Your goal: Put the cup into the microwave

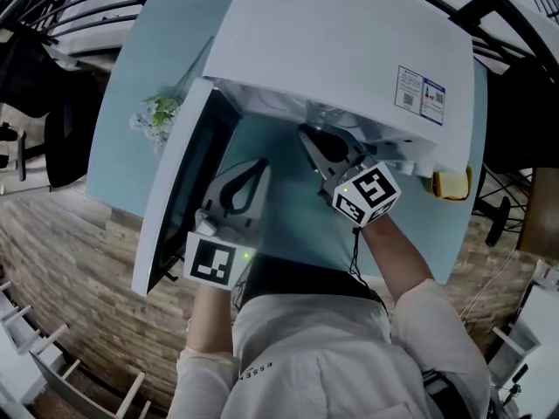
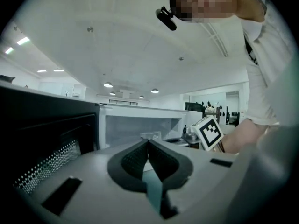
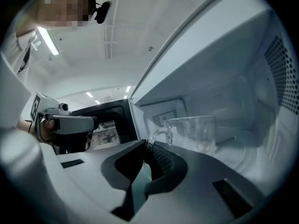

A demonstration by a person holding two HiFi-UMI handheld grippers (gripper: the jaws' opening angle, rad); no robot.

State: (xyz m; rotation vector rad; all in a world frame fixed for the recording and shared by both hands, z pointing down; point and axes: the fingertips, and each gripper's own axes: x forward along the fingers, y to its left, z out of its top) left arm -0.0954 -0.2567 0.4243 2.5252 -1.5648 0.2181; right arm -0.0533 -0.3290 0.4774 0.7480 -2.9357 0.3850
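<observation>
A white microwave stands on a light blue table with its door swung open to the left. A clear glass cup sits just inside the cavity, over the turntable. My right gripper reaches into the opening and is shut on the cup's handle. In the head view the right gripper is at the cavity mouth and the microwave's top hides the cup. My left gripper hovers over the table beside the open door. Its jaws are shut with nothing between them.
A small bunch of pale flowers lies on the table left of the microwave. A yellow object sits at its right front corner. The door's dark window fills the left of the left gripper view. A black chair stands beyond the table's left edge.
</observation>
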